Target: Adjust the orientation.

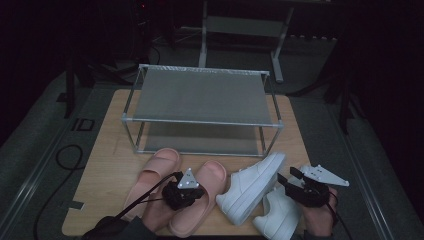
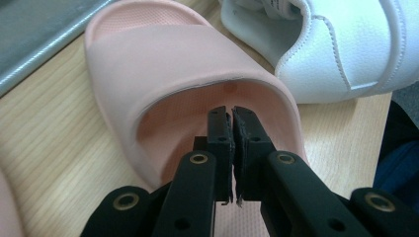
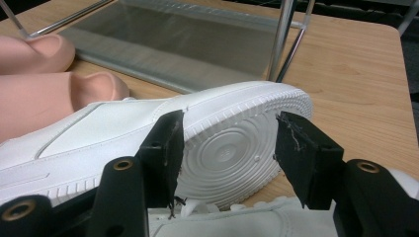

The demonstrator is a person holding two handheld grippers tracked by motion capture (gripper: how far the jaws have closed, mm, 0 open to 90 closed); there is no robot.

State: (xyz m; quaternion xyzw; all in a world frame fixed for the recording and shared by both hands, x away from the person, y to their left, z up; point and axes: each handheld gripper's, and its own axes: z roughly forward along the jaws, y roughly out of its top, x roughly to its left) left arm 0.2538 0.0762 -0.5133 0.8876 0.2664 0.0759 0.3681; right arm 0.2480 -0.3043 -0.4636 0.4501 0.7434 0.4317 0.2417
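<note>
Pink slide [image 2: 163, 74] and white sneaker [image 3: 207, 128] on the wooden table.
Slide lies sole down, toe toward the shelf rack, wide strap arched over the footbed, second pink slide at its left. Sneaker just beside it, tipped on its side, ribbed sole showing.

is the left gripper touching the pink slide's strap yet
Apart. In the left gripper view the left gripper has its jaws shut with nothing between them, tips just inside the mouth of the pink slide, with a gap showing below the strap's edge.

Table [image 1: 102, 165]: rack [image 1: 200, 95], 4 shoes
</note>
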